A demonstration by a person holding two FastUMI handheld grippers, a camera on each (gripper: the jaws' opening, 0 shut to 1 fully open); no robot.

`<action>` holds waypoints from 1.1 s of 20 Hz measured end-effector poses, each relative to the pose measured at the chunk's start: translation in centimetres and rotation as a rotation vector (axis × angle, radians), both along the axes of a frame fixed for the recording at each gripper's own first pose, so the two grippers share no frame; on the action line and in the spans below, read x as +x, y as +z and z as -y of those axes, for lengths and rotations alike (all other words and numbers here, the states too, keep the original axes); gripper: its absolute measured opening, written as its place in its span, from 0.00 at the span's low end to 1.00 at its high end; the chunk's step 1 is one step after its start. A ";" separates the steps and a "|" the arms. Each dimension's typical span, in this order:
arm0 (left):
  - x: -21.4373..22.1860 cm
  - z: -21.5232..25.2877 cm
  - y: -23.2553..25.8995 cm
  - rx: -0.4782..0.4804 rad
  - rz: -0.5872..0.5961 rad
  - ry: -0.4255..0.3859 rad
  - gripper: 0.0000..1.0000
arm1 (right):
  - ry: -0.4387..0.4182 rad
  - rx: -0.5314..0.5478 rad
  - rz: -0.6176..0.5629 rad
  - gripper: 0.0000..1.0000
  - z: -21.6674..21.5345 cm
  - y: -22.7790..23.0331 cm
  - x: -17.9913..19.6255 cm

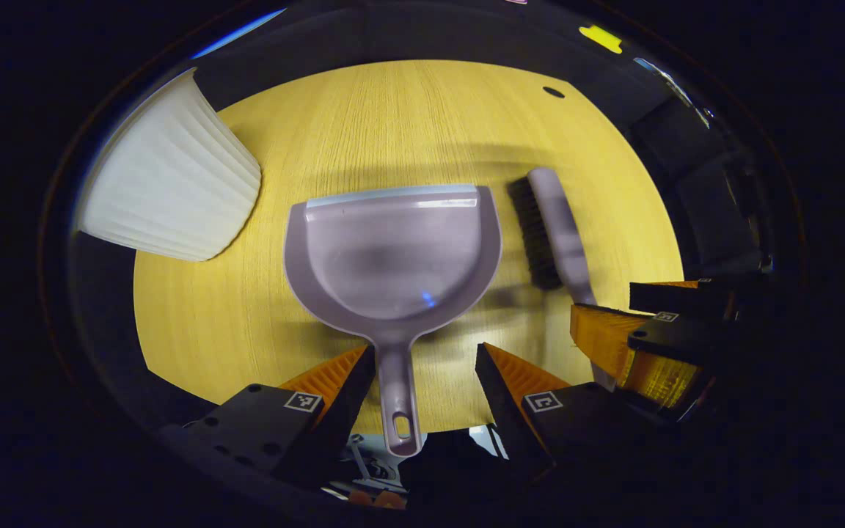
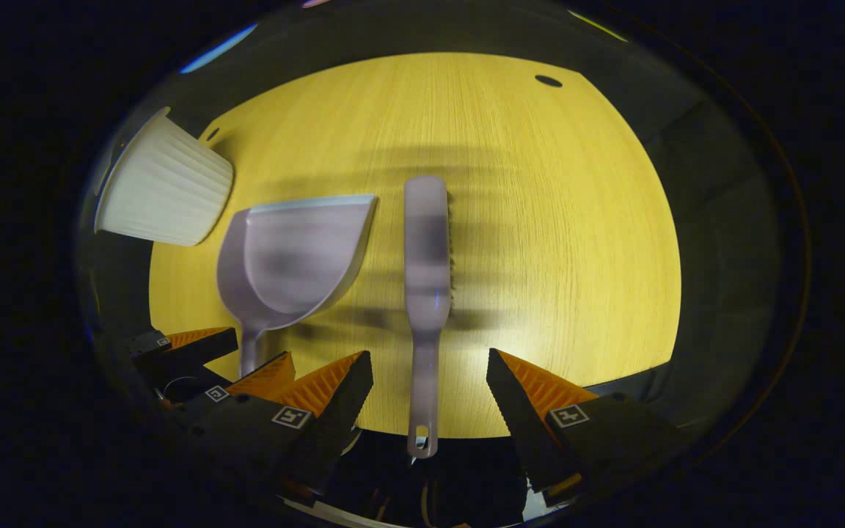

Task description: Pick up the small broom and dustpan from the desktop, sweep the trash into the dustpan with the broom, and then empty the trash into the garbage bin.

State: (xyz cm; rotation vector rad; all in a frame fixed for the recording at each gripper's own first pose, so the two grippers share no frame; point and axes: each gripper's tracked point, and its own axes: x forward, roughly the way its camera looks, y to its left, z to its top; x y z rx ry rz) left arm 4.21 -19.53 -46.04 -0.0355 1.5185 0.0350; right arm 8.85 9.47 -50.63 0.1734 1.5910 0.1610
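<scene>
Both grippers, left gripper (image 1: 426,367) and right gripper (image 2: 430,374), stand apart around the handles of the grey plastic dustpan (image 1: 393,257) and the grey plastic broom (image 2: 428,279) lying on the yellow wooden desktop (image 2: 554,220), so nothing is gripped yet and, in my judgement, sweeping and emptying into the white ribbed garbage bin (image 1: 173,183) are all left.

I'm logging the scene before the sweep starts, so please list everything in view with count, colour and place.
dustpan: one, pale lilac, on the table centre, handle toward the left gripper.
broom: one, pale lilac with dark bristles, right of the dustpan, handle between the right gripper's fingers.
bin: one, white and ribbed, far left of the table.
table: one, yellow wood grain, with a dark hole near its far edge.
left gripper: one, open, astride the dustpan handle.
right gripper: one, open, astride the broom handle.
</scene>
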 end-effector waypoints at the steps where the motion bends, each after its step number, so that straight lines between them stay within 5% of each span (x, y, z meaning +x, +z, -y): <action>1: 0.3 0.1 1.3 0.005 0.058 -0.010 0.83 | -0.002 0.006 0.052 1.00 0.2 1.8 0.3; 8: 0.8 1.0 12.8 0.008 0.453 -0.071 0.83 | -0.033 0.028 0.548 0.92 1.5 17.4 3.4; 9: 1.1 0.8 15.1 0.012 0.523 -0.070 0.82 | -0.039 0.018 0.639 1.00 1.8 19.3 3.6; 11: 0.9 0.5 19.1 0.017 0.642 -0.066 0.82 | -0.027 -0.013 0.803 0.99 2.6 22.8 3.3; 15: -1.1 -1.6 23.0 0.144 0.930 -0.005 0.82 | -0.064 -0.057 1.157 1.00 3.6 30.4 1.9; 17: -1.6 -0.9 22.8 0.184 1.070 0.013 0.82 | -0.107 -0.049 1.279 0.99 3.5 31.2 1.0; 19: -1.3 -0.8 24.2 0.127 1.252 0.015 0.82 | -0.147 -0.043 1.348 0.99 3.7 31.1 0.7; 22: -1.7 -1.5 25.0 0.170 1.308 0.018 0.80 | -0.168 -0.034 1.377 0.99 3.8 31.3 0.8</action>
